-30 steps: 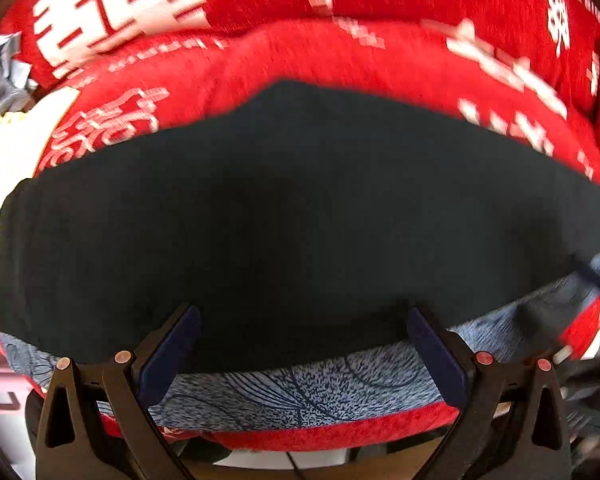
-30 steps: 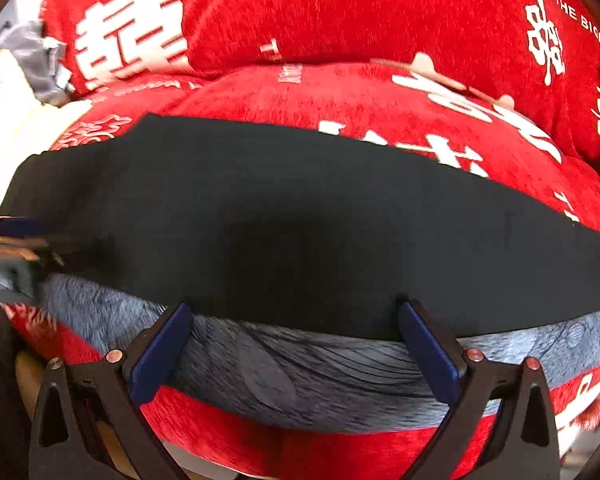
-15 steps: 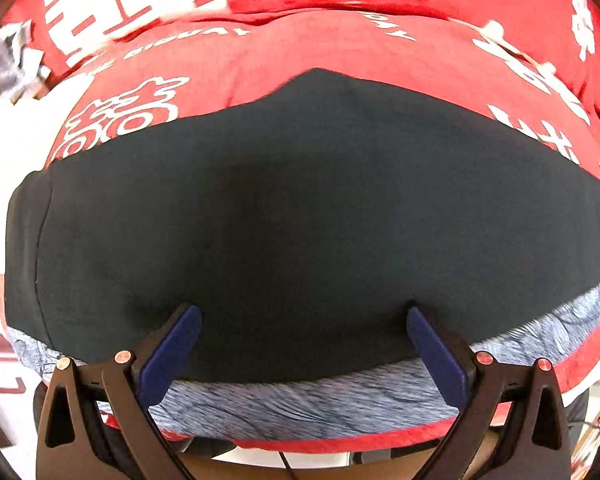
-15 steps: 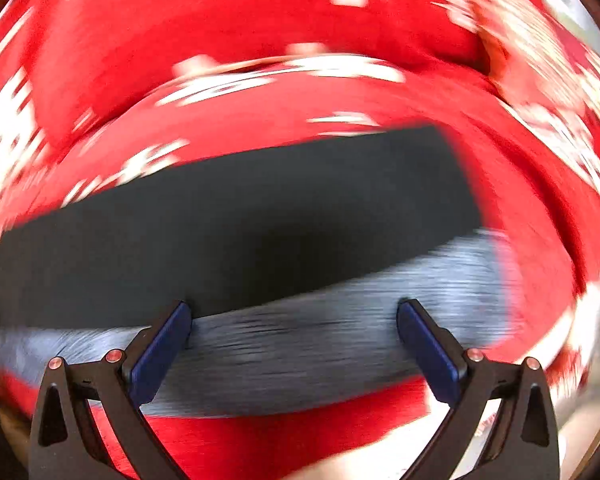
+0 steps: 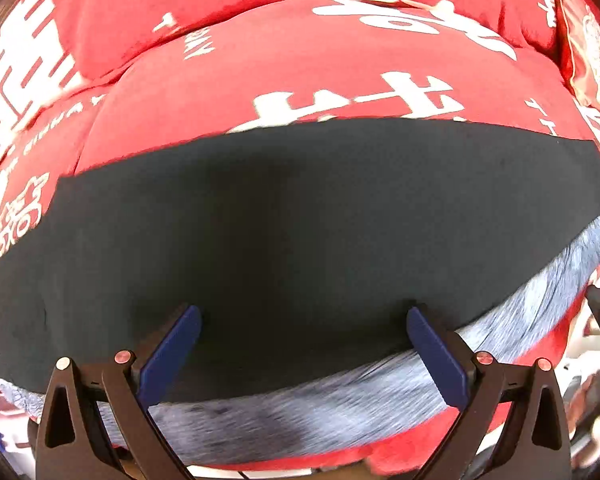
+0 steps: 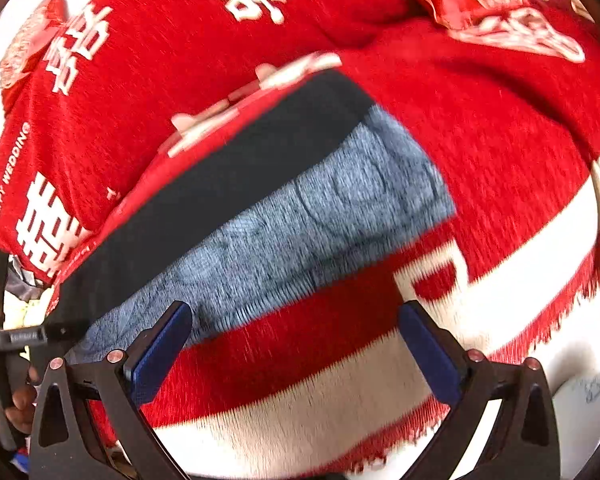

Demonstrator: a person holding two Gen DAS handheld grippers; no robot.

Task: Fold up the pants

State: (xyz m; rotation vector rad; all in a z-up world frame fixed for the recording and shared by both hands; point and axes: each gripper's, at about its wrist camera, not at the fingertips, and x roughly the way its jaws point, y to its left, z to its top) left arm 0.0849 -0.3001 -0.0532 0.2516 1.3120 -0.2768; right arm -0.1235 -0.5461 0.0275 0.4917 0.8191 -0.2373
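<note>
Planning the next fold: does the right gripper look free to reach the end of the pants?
Probably yes. The right gripper is open, and nothing lies between it and the pants on the red blanket.

The left gripper (image 5: 303, 354) has its jaws spread wide, blue pads (image 5: 168, 356) facing inward, nothing between them. The right gripper (image 6: 296, 350) is likewise spread wide and empty. Fingers of a hand (image 6: 18, 404) show at the right wrist view's lower left edge.
</note>
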